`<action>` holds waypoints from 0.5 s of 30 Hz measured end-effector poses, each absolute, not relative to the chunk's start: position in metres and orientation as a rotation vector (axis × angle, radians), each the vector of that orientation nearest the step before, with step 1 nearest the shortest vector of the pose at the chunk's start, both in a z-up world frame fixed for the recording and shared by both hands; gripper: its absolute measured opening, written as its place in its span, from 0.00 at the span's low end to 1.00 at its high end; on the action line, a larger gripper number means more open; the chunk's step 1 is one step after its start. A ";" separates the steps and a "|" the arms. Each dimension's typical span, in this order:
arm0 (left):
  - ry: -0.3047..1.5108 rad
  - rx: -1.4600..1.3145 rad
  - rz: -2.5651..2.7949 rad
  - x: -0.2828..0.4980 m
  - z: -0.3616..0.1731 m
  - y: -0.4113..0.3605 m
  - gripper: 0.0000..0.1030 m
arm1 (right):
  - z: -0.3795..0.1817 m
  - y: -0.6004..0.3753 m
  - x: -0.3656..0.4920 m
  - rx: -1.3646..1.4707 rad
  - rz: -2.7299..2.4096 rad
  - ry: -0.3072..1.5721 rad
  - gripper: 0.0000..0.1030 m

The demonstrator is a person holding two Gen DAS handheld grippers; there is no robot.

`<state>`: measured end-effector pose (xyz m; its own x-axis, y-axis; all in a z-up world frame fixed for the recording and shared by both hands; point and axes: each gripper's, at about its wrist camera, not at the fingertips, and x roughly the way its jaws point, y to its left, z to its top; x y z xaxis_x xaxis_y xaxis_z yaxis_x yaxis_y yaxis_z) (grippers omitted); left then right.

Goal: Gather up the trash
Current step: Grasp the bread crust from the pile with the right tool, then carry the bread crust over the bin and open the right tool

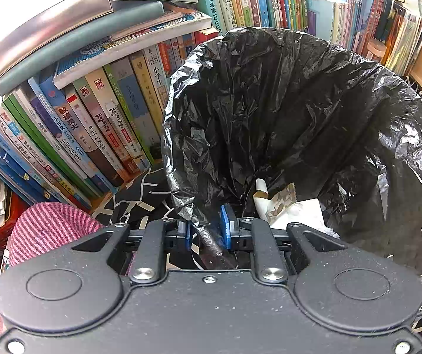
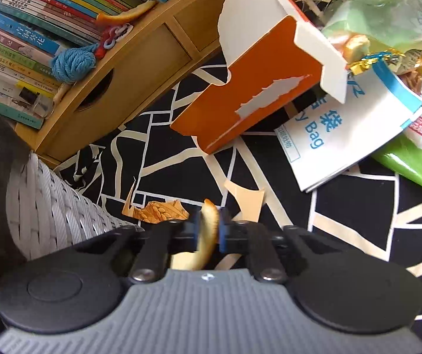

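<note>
Yellowish peel scrap (image 2: 208,230) pinched in right tool (image 2: 208,231), black bag rim (image 1: 208,236) clamped in left tool (image 1: 208,230)

Black trash bag (image 1: 284,112): crinkled plastic, mouth open, rim pinched at 6 o'clock; paper scraps (image 1: 281,206) lie inside at bottom. Yellow-orange peel strip (image 2: 206,236): curved, upright, clamped. Torn orange carton (image 2: 252,88) tilted at 12 o'clock of it.

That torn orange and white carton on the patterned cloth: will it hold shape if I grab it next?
The orange carton looks empty and torn open, so probably light. Its thin card walls would likely buckle under the jaws. It sits tilted with loose flaps, so a push may tip or slide it.
</note>
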<state>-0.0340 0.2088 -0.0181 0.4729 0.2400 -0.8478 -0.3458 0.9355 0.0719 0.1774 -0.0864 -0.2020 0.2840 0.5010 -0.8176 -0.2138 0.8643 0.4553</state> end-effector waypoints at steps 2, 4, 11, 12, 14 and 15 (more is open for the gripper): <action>1.017 -0.115 0.359 -0.034 -0.018 0.208 0.17 | -0.199 -0.092 0.176 0.302 0.459 1.191 0.12; 1.016 -0.117 0.359 -0.034 -0.018 0.208 0.17 | -0.193 -0.098 0.174 0.301 0.433 1.177 0.12; 1.012 -0.123 0.357 -0.034 -0.019 0.209 0.17 | -0.156 -0.122 0.177 0.281 0.372 1.137 0.12; 1.012 -0.123 0.357 -0.034 -0.019 0.210 0.17 | -0.148 -0.125 0.176 0.268 0.366 1.128 0.12; 1.010 -0.126 0.356 -0.034 -0.019 0.210 0.17 | -0.134 -0.131 0.174 0.249 0.365 1.103 0.12; 1.009 -0.127 0.356 -0.034 -0.019 0.210 0.17 | -0.125 -0.136 0.172 0.246 0.373 1.087 0.12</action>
<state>-0.0343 0.2104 -0.0190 0.4808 0.2324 -0.8455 -0.3488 0.9354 0.0587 0.1718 -0.1361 -0.1249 0.4119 0.4120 -0.8128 -0.1736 0.9111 0.3739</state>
